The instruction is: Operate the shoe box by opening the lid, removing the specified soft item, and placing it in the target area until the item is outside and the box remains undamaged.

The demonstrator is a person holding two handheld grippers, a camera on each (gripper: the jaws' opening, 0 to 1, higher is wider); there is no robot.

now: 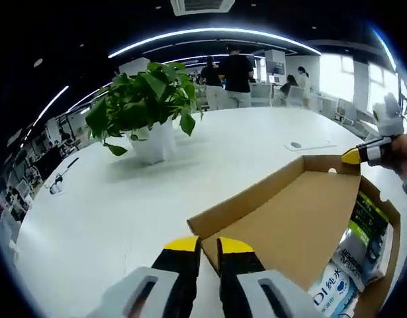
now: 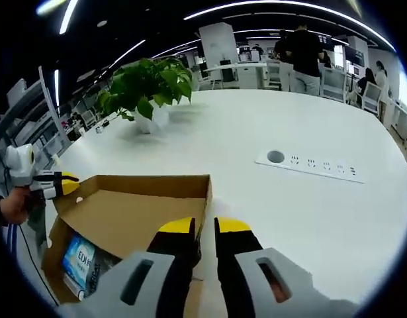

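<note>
One potted plant (image 1: 145,109) stands beyond the shoe box (image 1: 289,212).

left gripper (image 1: 209,248) jaws nearly together, right gripper (image 2: 204,228) likewise

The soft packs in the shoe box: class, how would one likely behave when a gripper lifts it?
The packs look like printed plastic film, so probably light, squashy and a bit slippery. Lying tucked under the raised cardboard lid, one may snag there.

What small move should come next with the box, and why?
Probably swing the lid further back, then reach in. Both grippers, left and right, pinch the lid's corners. It is only partly raised over the box, and the wipes pack lies half under it.
</note>
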